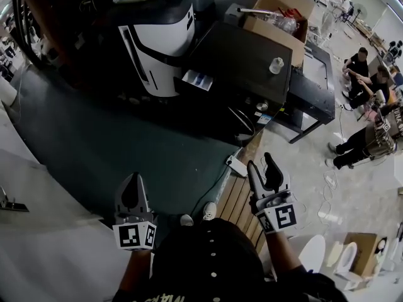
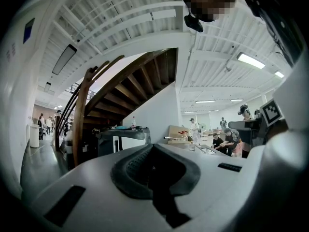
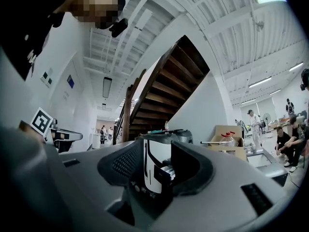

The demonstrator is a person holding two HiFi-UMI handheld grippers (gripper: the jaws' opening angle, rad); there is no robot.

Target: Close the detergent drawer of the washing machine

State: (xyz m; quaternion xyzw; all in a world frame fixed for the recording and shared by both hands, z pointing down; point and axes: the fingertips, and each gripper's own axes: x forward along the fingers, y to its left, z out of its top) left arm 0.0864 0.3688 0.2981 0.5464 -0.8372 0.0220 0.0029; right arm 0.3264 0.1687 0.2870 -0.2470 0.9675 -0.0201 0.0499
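Note:
The washing machine [image 1: 160, 39], white with black trim, stands at the far side of the green floor mat. Its detergent drawer [image 1: 197, 79] sticks out of the front, showing white and blue inside. In the right gripper view the machine [image 3: 153, 163] and the pulled-out drawer [image 3: 165, 171] appear far off between the jaws. My left gripper [image 1: 134, 180] is held low near my body with its jaws together and nothing in them. My right gripper [image 1: 264, 168] is beside it, open and empty. Both are well short of the machine.
A black cabinet [image 1: 245, 58] with a small cup [image 1: 276, 65] stands right of the washer. A cardboard box [image 1: 280, 8] sits behind it. A power strip [image 1: 237, 165] and wooden slats [image 1: 236, 200] lie by the mat [image 1: 113, 143]. People sit at right [image 1: 362, 68].

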